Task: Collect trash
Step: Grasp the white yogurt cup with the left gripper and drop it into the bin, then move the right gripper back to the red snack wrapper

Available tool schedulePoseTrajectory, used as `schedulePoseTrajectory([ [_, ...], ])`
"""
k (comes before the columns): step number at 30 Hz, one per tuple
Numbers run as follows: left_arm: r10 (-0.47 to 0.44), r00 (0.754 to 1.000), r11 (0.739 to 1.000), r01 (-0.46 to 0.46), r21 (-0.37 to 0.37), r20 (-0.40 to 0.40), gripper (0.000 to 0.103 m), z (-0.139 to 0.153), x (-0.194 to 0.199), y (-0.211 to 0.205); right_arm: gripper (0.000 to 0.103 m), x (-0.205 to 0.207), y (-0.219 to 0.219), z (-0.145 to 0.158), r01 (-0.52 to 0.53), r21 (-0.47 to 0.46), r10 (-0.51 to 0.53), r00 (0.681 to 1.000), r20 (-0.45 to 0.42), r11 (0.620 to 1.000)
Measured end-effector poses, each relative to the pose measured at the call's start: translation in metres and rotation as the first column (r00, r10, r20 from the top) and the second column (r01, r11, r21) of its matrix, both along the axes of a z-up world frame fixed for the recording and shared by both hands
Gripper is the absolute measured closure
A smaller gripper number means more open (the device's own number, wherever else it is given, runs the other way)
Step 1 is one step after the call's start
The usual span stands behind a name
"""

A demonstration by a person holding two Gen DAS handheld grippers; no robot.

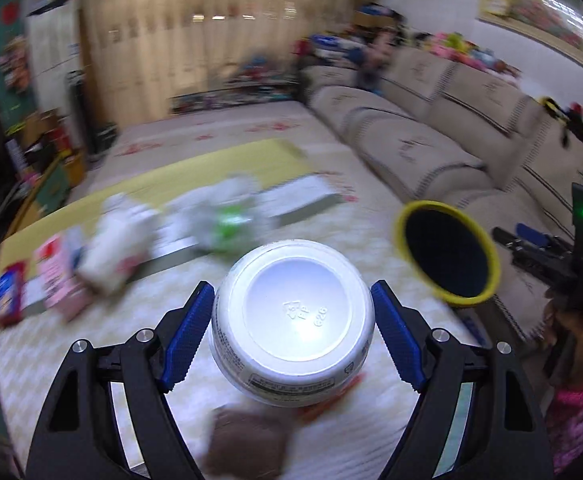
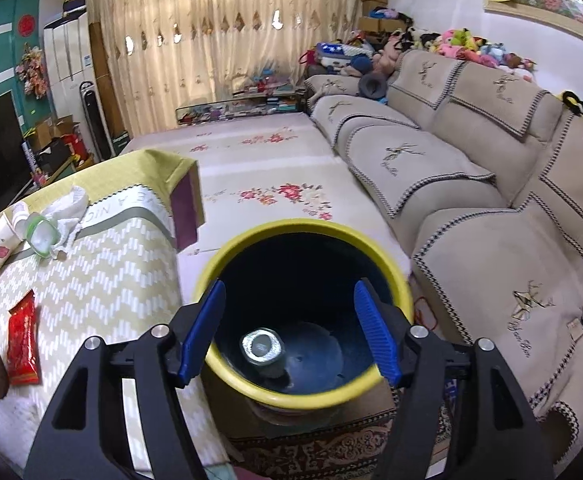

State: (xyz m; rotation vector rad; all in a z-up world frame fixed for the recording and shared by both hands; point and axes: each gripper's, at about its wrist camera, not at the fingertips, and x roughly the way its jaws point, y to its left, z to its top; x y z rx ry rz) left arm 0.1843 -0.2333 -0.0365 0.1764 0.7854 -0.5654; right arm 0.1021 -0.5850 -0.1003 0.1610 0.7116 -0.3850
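1. Two grippers share this step. To do it well, the left gripper (image 1: 293,330) should carry its white plastic cup (image 1: 291,322) right and forward until it sits squarely over the yellow-rimmed bin (image 1: 447,254), and let go only once past the rim, I judge.
2. Left gripper: jaws partly open, pads pressing both sides of the cup, base facing the camera.
3. Right gripper (image 2: 291,330): jaws wide, straddling the bin's near rim (image 2: 305,394); whether the pads touch it is unclear. A crushed can (image 2: 261,346) lies inside.

White cup (image 1: 293,320), yellow-rimmed bin (image 2: 305,308)
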Motion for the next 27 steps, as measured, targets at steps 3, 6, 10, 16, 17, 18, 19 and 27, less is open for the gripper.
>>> schedulePoseTrajectory([
  [3, -0.087, 0.996, 0.996, 0.087, -0.008, -0.019, 0.024, 0.002, 0.004, -0.054, 0.039, -0.015, -0.013, 0.001, 0.031, 0.003, -0.031, 0.999, 0.01, 1.0],
  [6, -0.16, 0.987, 0.987, 0.16, 0.007, -0.02, 0.024, 0.001, 0.005, -0.112, 0.038, -0.03, -0.025, 0.0, 0.058, 0.011, -0.058, 0.998, 0.023, 0.998],
  [10, -0.24, 0.97, 0.97, 0.241, 0.038, -0.043, 0.024, -0.012, 0.007, -0.181, 0.038, -0.046, -0.043, -0.003, 0.093, 0.021, -0.094, 0.995, 0.026, 0.995],
  [16, -0.267, 0.959, 0.962, 0.271, 0.039, -0.092, 0.024, -0.036, 0.025, -0.255, 0.037, -0.063, -0.064, -0.011, 0.13, 0.044, -0.131, 0.991, 0.015, 0.99],
  [17, -0.265, 0.959, 0.962, 0.27, 0.039, -0.095, 0.023, -0.04, 0.029, -0.263, 0.036, -0.064, -0.065, -0.012, 0.135, 0.046, -0.135, 0.991, 0.013, 0.99],
  [18, -0.263, 0.96, 0.963, 0.268, 0.041, -0.099, 0.021, -0.043, 0.032, -0.271, 0.035, -0.066, -0.067, -0.013, 0.138, 0.049, -0.139, 0.99, 0.012, 0.989],
  [19, -0.261, 0.96, 0.963, 0.266, 0.04, -0.099, 0.016, -0.046, 0.034, -0.277, 0.035, -0.067, -0.067, -0.014, 0.142, 0.051, -0.142, 0.99, 0.011, 0.989],
  [27, -0.216, 0.976, 0.976, 0.216, -0.003, -0.034, 0.012, -0.008, 0.023, -0.22, 0.034, -0.061, -0.049, -0.017, 0.101, 0.062, -0.101, 0.995, 0.008, 0.993],
])
